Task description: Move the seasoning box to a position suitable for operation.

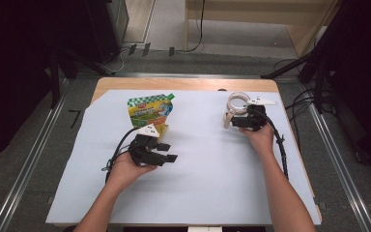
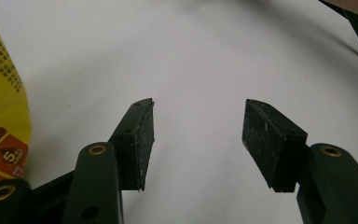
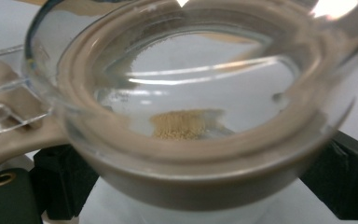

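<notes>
A green and yellow stand-up pouch lies on the pale blue sheet; in the left gripper view its yellow side fills the left edge. Just in front of it, my left gripper rests low over the sheet, open, with nothing between its pads. At the right stands a clear jar with a beige rim and a hinged lid flipped open. My right gripper is shut on its sides. A small heap of tan granules lies in the jar's bottom.
The sheet covers a wooden table whose far edge shows bare. Metal rails run along the floor on both sides. Cables and dark stands sit beyond the table's far corners.
</notes>
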`<state>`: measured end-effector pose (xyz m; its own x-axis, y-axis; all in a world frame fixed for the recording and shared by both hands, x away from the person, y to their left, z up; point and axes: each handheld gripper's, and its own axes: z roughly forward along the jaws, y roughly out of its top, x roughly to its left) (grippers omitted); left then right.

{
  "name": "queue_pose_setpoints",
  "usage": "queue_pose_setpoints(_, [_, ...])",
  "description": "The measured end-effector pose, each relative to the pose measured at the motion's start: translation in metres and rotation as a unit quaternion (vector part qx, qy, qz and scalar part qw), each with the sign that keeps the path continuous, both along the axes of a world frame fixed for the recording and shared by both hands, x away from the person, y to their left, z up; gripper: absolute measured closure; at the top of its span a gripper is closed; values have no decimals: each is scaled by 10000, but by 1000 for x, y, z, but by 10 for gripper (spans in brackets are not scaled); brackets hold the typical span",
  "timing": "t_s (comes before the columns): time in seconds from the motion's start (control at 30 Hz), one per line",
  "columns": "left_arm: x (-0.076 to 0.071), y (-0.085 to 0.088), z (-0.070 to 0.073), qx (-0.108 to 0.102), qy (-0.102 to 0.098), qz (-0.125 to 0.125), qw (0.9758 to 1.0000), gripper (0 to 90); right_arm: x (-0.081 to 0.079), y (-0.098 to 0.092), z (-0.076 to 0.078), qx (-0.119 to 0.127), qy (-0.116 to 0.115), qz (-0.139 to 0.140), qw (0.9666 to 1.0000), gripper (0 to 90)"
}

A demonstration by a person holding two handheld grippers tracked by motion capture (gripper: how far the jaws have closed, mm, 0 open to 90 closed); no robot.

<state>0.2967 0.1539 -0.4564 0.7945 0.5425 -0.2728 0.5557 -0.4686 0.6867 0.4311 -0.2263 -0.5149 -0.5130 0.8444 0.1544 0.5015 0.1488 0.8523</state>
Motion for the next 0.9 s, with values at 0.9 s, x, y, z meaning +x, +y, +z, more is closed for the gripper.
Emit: queue_pose_setpoints(0.9, [1, -2, -2, 13, 62, -18, 10000, 460, -15, 4, 21, 53, -175, 93, 9998, 121])
